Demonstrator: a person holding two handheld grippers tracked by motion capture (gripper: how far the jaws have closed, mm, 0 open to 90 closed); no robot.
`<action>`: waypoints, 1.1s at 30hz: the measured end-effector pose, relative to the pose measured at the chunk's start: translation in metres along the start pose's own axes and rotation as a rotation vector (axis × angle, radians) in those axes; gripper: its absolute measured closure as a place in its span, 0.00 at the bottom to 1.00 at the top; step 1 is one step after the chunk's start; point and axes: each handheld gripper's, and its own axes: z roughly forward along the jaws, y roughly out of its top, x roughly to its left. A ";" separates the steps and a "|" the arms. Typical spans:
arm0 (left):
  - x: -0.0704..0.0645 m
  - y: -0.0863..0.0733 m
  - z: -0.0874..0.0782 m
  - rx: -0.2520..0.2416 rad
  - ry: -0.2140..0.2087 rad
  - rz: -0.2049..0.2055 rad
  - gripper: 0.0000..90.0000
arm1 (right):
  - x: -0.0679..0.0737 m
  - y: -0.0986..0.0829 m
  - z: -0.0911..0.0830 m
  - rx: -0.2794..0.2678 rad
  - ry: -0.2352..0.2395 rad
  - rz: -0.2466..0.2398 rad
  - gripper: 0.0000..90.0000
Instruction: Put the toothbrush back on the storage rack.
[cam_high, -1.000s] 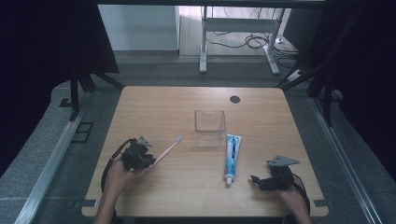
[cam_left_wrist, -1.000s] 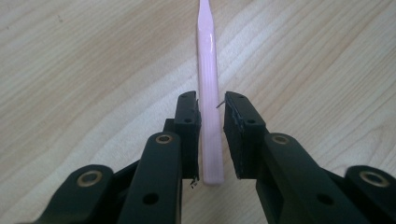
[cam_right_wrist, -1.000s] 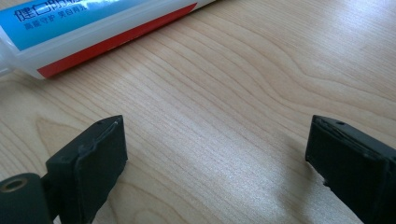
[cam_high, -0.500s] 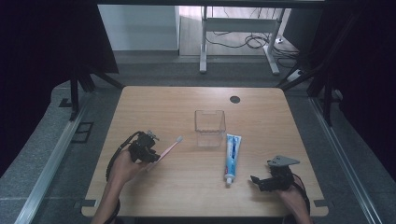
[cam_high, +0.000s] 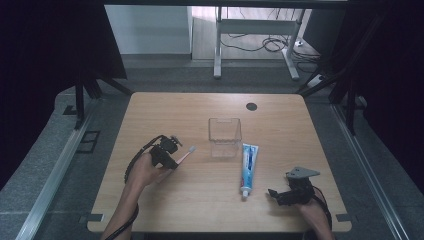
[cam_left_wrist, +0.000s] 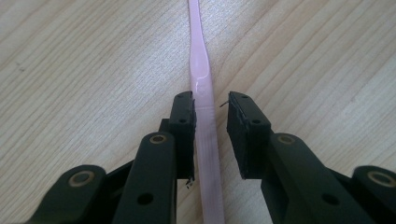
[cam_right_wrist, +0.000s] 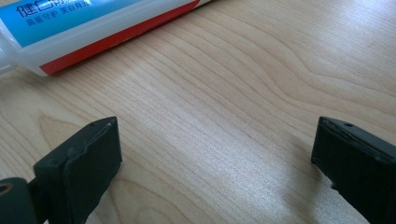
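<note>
A pink toothbrush (cam_high: 186, 155) lies on the wooden table (cam_high: 200, 210), left of centre, bristle head towards a clear plastic box (cam_high: 224, 136). My left gripper (cam_high: 173, 160) straddles its handle (cam_left_wrist: 201, 70): the jaws are narrow, one pad touches the handle and a small gap shows at the other. A blue, white and red toothpaste tube (cam_high: 247, 165) lies right of the box, cap towards the near edge. My right gripper (cam_high: 273, 193) rests wide open on the table just right of the cap end; the tube (cam_right_wrist: 93, 28) lies beyond its jaws (cam_right_wrist: 215, 144).
A dark round cable hole (cam_high: 251, 106) sits in the tabletop at the back right. Beyond the table stand a white desk frame (cam_high: 250, 45) with cables and black stand legs on both sides.
My left gripper has moved right and forward along the toothbrush handle and now has it between its jaws. The right gripper has hardly moved.
</note>
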 end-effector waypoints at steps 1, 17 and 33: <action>0.001 0.001 0.001 0.005 -0.001 -0.002 0.80 | 0.000 0.000 0.000 0.000 -0.001 0.000 0.02; 0.003 0.015 0.011 0.075 -0.004 -0.041 0.87 | 0.000 0.000 0.000 0.004 -0.002 -0.003 0.02; 0.000 0.014 -0.011 -0.036 -0.031 -0.039 0.88 | 0.000 0.000 -0.001 0.000 -0.006 -0.002 0.02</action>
